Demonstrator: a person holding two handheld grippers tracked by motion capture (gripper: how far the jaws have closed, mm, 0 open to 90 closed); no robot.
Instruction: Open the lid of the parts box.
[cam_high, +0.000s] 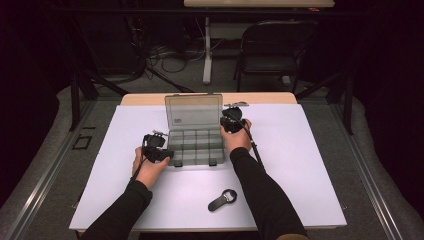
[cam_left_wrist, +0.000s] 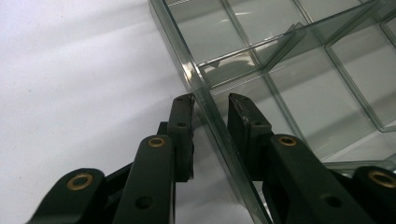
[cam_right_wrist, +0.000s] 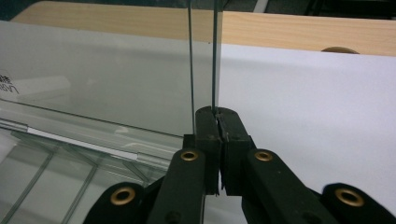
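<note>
A clear plastic compartment box (cam_high: 196, 147) lies on the white sheet, its lid (cam_high: 193, 112) standing upright at the back. My left gripper (cam_high: 167, 154) is at the box's left front corner. In the left gripper view its jaws straddle the box's side wall (cam_left_wrist: 196, 84), which runs slantwise between the pads (cam_left_wrist: 186, 135) and touches them. My right gripper (cam_high: 231, 120) is at the lid's right side. In the right gripper view the right gripper (cam_right_wrist: 217, 110) is shut on the lid's thin edge (cam_right_wrist: 203, 70). The compartments (cam_left_wrist: 299, 93) hold nothing.
A black flat tool with a ring end (cam_high: 223, 200) lies on the white sheet (cam_high: 310, 165) near the front edge, right of centre. The wooden table edge (cam_right_wrist: 289, 28) shows behind the sheet. A folding chair (cam_high: 275, 47) and cables stand beyond the table.
</note>
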